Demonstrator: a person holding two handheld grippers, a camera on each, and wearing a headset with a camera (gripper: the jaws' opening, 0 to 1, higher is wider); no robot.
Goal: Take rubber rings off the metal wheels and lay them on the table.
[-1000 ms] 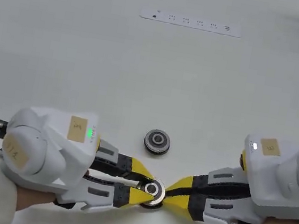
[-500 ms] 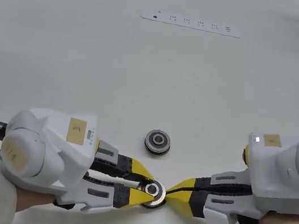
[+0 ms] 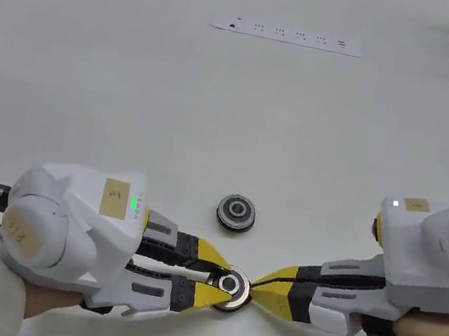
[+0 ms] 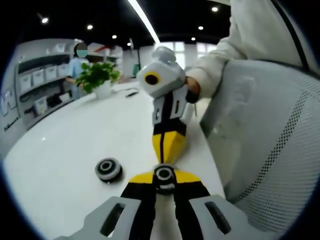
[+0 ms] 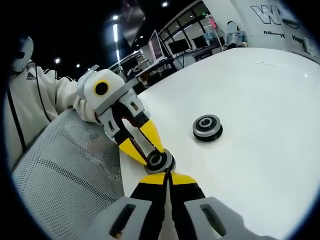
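A white power strip [image 3: 287, 34] lies flat, a potted plant [image 4: 97, 77] stands by shelves [image 4: 37, 80] of bins, and a grey mesh chair [image 4: 265, 145] sits under ceiling lights [image 4: 145, 20].

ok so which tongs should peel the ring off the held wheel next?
Right. The right tongs are shut at the black rim of the wheel, seemingly pinching its rubber ring, so they can pull away. The left tongs clamp that wheel across its body and serve better as the anchor.
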